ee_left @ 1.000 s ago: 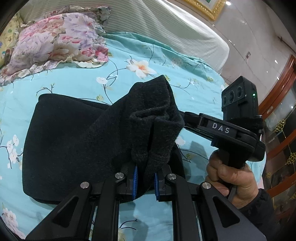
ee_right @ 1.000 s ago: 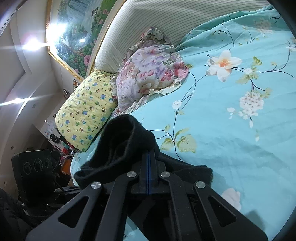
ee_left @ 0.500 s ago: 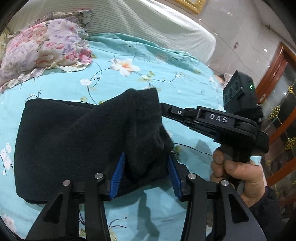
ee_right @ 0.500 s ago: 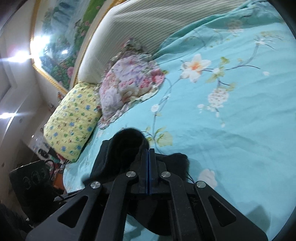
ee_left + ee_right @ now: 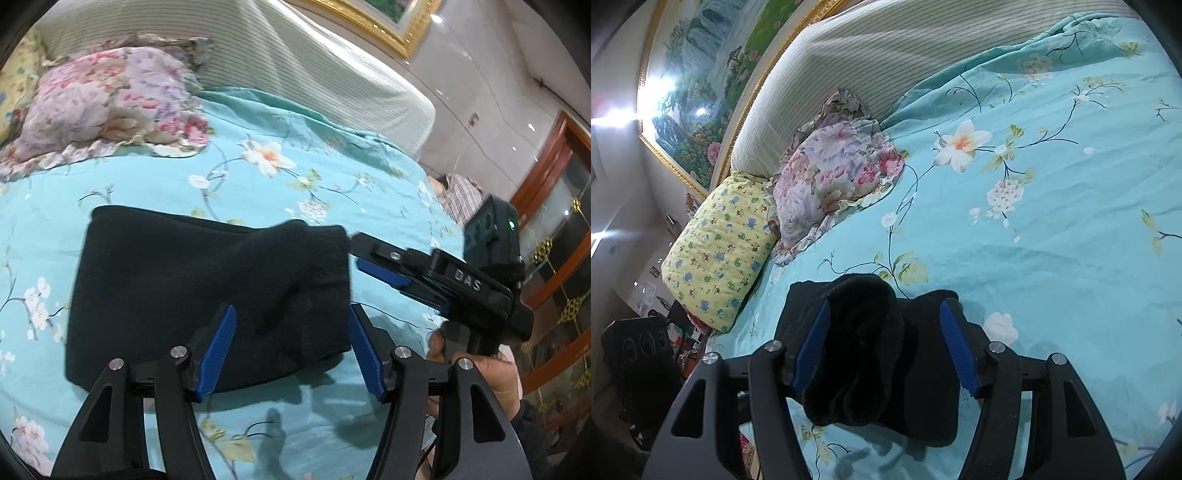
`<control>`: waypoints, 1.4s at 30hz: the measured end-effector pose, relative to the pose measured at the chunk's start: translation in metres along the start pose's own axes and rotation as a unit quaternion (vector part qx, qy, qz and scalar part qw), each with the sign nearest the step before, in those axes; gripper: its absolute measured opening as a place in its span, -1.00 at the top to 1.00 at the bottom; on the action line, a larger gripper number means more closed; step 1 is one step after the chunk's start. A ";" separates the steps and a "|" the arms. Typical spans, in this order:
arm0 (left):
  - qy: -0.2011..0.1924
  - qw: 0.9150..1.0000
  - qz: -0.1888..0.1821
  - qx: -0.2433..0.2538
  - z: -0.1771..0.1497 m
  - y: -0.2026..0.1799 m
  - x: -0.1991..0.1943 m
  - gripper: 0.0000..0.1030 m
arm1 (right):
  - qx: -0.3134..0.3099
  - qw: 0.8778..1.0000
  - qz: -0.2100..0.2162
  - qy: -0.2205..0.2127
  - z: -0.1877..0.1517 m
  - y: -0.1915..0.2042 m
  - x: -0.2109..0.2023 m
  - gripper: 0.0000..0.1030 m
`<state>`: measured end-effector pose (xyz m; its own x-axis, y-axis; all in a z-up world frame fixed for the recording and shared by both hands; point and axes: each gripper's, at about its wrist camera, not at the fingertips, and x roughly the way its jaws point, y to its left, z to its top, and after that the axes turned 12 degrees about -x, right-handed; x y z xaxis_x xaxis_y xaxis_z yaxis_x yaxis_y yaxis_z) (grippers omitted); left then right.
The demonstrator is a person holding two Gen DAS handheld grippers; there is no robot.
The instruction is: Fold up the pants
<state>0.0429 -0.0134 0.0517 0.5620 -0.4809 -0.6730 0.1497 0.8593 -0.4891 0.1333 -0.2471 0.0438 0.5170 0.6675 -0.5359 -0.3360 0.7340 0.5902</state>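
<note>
Pants point(image 5: 207, 295) lie folded flat on the bed point(image 5: 295, 177), our left tongs point(image 5: 290, 347) and right tongs point(image 5: 884, 350) both spread wide and empty, so we judge smoothing or stowing comes next.

We read one text only: "DAS", raised pale letters on black body of right hand-held gripper point(image 5: 373, 260), seen in left wrist view, letters tilted down to right. Nothing else legible to us there. In right wrist view we find no readable text, label or number anywhere.
</note>
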 end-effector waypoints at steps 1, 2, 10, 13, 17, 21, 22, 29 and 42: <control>-0.003 1.000 0.002 -0.006 0.001 0.005 -0.003 -0.22 | -0.001 1.000 -0.006 0.000 -0.001 0.002 -0.001 -0.24; -0.005 1.000 0.004 -0.011 0.001 0.009 -0.007 -0.22 | -0.001 1.000 -0.013 -0.002 -0.001 0.003 -0.003 -0.29; -0.021 0.998 0.019 -0.048 0.009 0.038 -0.024 -0.23 | -0.007 1.000 -0.026 -0.012 -0.006 0.016 -0.013 -0.51; -0.026 0.998 0.023 -0.060 0.013 0.046 -0.029 -0.24 | -0.009 1.000 -0.029 -0.009 -0.009 0.021 -0.012 -0.60; -0.035 0.996 0.028 -0.073 0.016 0.057 -0.035 -0.25 | -0.014 0.999 -0.036 -0.002 -0.013 0.030 -0.009 -0.70; -0.040 0.995 0.037 -0.086 0.017 0.068 -0.038 -0.30 | -0.024 0.999 -0.048 0.007 -0.017 0.039 -0.006 -0.78; -0.041 0.994 0.038 -0.089 0.016 0.070 -0.040 -0.30 | -0.026 0.998 -0.054 0.011 -0.018 0.040 -0.005 -0.79; -0.040 0.991 0.048 -0.118 0.019 0.095 -0.041 -0.35 | -0.033 0.996 -0.074 0.028 -0.026 0.049 0.004 -0.86; -0.033 0.984 0.048 -0.167 0.027 0.134 -0.035 -0.44 | -0.017 0.993 -0.100 0.055 -0.037 0.046 0.022 -0.86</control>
<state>0.0653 0.1232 0.0243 0.6135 -0.3787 -0.6929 -0.1770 0.7892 -0.5880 0.1000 -0.1943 0.0366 0.4879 0.5161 -0.7039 -0.2629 0.8559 0.4453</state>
